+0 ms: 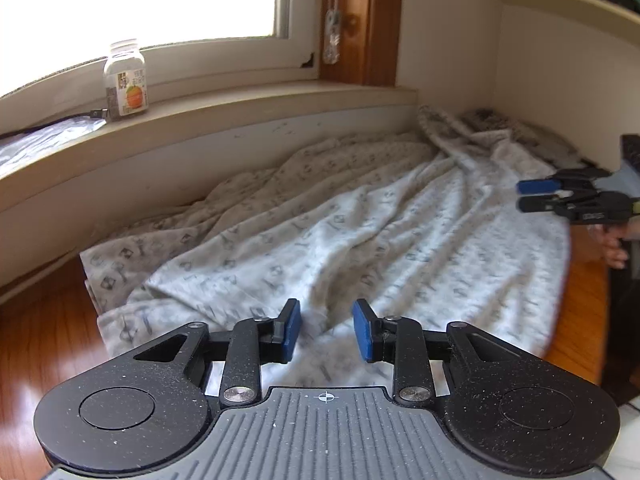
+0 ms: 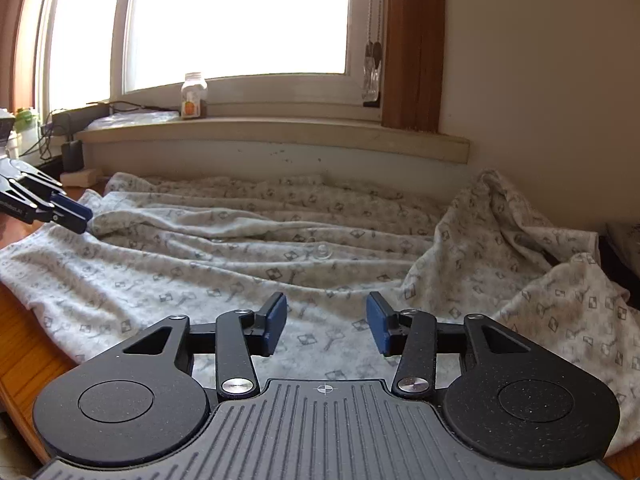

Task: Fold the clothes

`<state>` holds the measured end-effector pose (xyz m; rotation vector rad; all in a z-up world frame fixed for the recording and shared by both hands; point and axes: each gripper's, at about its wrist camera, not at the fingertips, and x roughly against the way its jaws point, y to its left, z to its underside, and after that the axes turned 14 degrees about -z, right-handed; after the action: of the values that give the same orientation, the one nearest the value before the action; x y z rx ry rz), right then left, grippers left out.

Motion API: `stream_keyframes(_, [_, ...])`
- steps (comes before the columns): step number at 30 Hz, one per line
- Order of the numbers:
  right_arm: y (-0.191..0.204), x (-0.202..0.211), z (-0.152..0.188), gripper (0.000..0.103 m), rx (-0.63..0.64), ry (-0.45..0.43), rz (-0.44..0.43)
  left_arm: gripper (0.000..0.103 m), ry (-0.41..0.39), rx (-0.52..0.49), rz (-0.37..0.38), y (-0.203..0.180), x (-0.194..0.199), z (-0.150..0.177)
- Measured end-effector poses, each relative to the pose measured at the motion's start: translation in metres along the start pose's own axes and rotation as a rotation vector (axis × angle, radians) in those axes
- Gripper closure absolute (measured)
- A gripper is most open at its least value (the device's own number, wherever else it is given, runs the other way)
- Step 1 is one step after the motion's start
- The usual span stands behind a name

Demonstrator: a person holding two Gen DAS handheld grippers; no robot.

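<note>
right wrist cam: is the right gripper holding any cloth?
No. The right gripper is open, its blue fingers apart with nothing pinched, above the patterned garment.

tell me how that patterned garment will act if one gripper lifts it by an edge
Likely floppy: the patterned garment lies in soft wrinkles and bunches in a heap at its right end, so it should drape and sag. Probably light, since the fabric looks thin. A small clear button suggests layers that may separate.

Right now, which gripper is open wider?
The right gripper: its jaws stand clearly wider apart than those of the left gripper. Both are open above the garment, with no cloth between them.
</note>
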<state>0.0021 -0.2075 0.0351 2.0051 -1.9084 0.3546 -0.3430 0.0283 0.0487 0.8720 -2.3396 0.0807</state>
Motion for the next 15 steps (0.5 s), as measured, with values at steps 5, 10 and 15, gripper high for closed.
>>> stream_keyframes(5, [-0.014, -0.007, -0.002, 0.056, -0.061, 0.015, -0.047, 0.081, 0.026, -0.076, -0.031, -0.005, -0.021, -0.011])
stream_keyframes(10, [-0.020, -0.010, -0.001, 0.056, -0.104, 0.037, -0.083, 0.098, -0.126, -0.026, -0.164, 0.013, -0.016, -0.042])
stream_keyframes(15, [-0.019, -0.008, 0.000, 0.056, -0.107, 0.036, -0.101, 0.085, -0.059, -0.042, -0.239, 0.010, -0.040, -0.052])
